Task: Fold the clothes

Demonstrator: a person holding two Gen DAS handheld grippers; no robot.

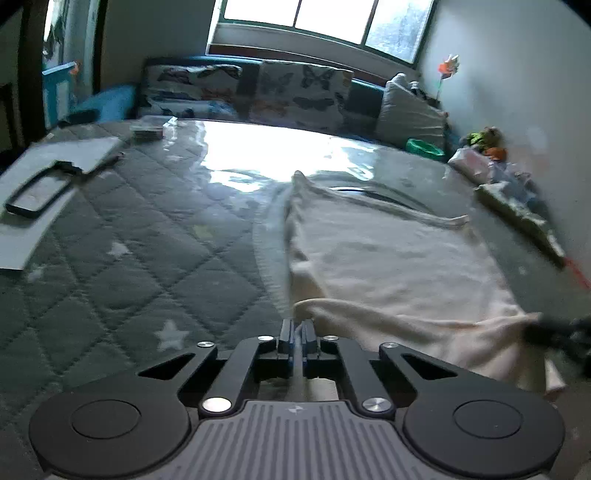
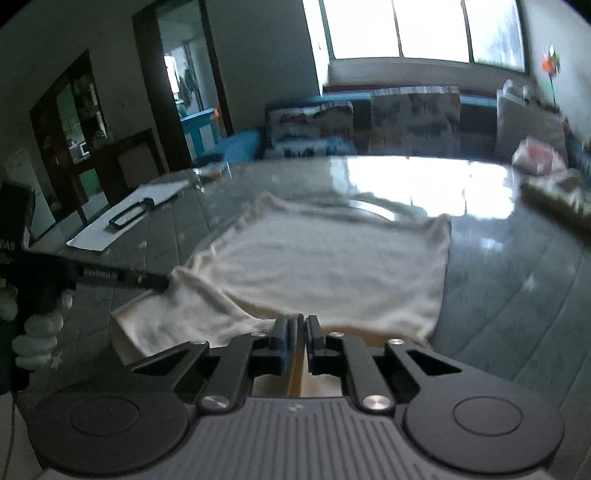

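Quilted grey table (image 1: pixel 122 266), cream garment (image 1: pixel 388 258) near edge pinched by left tongs (image 1: pixel 297 332) and right tongs (image 2: pixel 301 332)

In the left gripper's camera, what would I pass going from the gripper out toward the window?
left gripper pinching the cloth's near edge → cream cloth → glossy table → butterfly cushions → window.

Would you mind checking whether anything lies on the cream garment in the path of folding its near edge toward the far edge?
Nothing visible does. Both the left gripper and right gripper already pinch the cream garment at its near edge, and its flat surface ahead is bare.
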